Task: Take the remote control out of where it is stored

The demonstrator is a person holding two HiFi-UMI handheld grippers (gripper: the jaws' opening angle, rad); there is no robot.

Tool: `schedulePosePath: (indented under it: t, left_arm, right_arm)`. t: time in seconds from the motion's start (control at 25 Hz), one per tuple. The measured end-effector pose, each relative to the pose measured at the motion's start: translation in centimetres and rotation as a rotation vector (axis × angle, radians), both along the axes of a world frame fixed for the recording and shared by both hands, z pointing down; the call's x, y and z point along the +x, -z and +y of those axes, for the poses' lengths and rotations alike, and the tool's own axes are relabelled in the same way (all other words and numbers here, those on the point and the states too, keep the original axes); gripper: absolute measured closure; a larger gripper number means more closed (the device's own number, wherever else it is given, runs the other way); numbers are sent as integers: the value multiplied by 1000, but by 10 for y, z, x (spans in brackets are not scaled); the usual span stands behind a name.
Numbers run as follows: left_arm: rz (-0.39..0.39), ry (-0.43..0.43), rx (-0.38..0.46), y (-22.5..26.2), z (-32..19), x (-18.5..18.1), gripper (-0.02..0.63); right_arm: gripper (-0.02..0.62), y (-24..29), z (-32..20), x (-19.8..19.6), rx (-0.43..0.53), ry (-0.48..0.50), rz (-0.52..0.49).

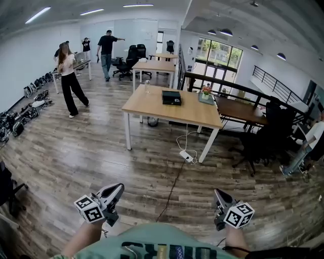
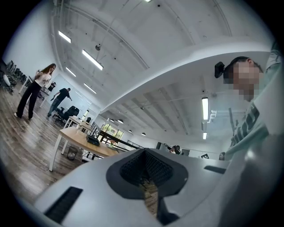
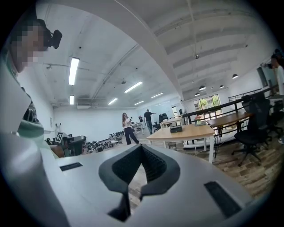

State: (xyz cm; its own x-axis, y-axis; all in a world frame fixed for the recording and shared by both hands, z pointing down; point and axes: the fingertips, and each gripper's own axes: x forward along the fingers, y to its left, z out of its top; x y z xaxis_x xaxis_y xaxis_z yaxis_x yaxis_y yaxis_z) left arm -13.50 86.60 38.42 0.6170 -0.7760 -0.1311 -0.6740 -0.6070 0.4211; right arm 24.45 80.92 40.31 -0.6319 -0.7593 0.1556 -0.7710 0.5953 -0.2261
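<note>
Wooden table [image 1: 172, 109] is standing mid-room on wood-plank floor [image 1: 76, 152]. Power strip [image 1: 186, 156] is lying beneath table's near edge. Black office chair [image 1: 263, 136] is sitting right of table. Windows [image 1: 217, 58] are glowing behind table. Ceiling strip lights [image 1: 38, 14] are shining overhead.

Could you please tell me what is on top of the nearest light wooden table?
On the table sit a black box, a small clear container and a flower planter near its far edge. What the box holds is hidden.
</note>
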Motion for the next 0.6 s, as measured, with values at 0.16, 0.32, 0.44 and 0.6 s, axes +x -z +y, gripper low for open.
schedulePosePath:
  t: [0.16, 0.32, 0.44, 0.6]
  left_arm:
    - [-11, -9, -5, -1, -1, 29, 607]
    - [-25, -31, -16, -6, -5, 54, 607]
    - [-35, -56, -29, -11, -12, 66, 607]
    - [-42, -72, -44, -17, -35, 66, 607]
  right_arm:
    - [591, 5, -9, 22, 24, 9, 19]
    - [591, 11, -21, 32, 60, 24, 22]
    - [591, 13, -32, 31, 75, 31, 26]
    - [591, 12, -52, 23, 79, 32, 18]
